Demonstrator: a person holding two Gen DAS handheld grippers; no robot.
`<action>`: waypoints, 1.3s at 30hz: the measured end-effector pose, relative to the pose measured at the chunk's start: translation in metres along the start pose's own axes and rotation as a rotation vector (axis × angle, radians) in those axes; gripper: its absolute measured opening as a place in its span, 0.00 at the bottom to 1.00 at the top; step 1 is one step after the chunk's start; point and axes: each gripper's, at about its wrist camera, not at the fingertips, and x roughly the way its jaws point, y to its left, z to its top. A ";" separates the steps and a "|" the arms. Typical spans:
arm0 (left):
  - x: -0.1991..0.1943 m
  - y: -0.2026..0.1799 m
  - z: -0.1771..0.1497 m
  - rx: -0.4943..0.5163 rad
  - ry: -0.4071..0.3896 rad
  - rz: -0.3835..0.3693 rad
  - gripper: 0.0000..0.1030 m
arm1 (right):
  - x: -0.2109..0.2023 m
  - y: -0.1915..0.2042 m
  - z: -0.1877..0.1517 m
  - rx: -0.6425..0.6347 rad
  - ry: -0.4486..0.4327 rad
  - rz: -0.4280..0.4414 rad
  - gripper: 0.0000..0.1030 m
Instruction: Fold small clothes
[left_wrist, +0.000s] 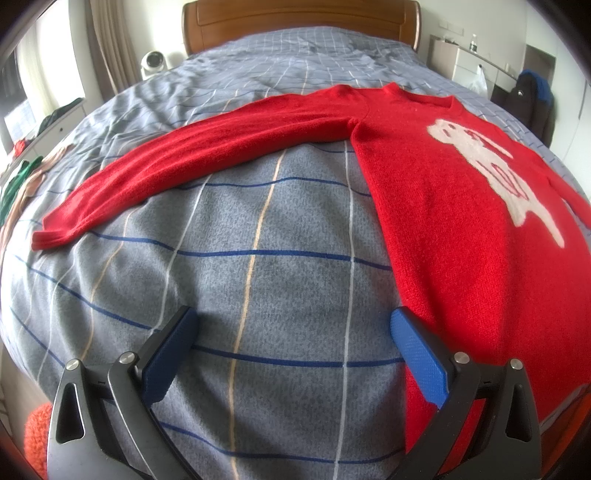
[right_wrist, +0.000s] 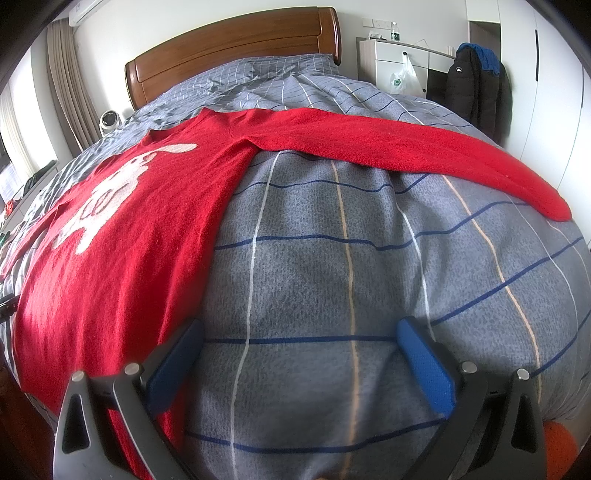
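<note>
A red knitted sweater (left_wrist: 461, 229) with a white animal figure lies flat, front up, on the grey checked bedcover (left_wrist: 258, 258). Its left sleeve (left_wrist: 177, 166) stretches out toward the left edge of the bed; its other sleeve (right_wrist: 424, 147) reaches to the right. My left gripper (left_wrist: 293, 332) hovers open near the sweater's lower left side, its right finger over the red hem. My right gripper (right_wrist: 299, 339) is open at the sweater's (right_wrist: 129, 240) lower right side, its left finger at the red edge. Nothing is held.
A wooden headboard (left_wrist: 299, 18) stands at the far end. A white round device (left_wrist: 153, 62) sits left of the bed. Green and pink clothes (left_wrist: 22, 184) lie at the left edge. A dark jacket (right_wrist: 476, 88) hangs by white drawers (right_wrist: 391, 59). An orange knit (left_wrist: 37, 435) shows low.
</note>
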 end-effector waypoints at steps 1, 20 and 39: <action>0.000 0.000 0.000 0.000 0.000 0.000 1.00 | -0.001 0.001 -0.001 0.000 0.000 0.000 1.00; 0.000 0.000 0.000 0.001 -0.001 0.001 1.00 | 0.000 0.001 -0.001 -0.002 0.000 -0.002 1.00; 0.001 0.000 -0.001 0.001 -0.001 0.000 1.00 | -0.001 0.001 -0.001 -0.003 -0.001 -0.004 1.00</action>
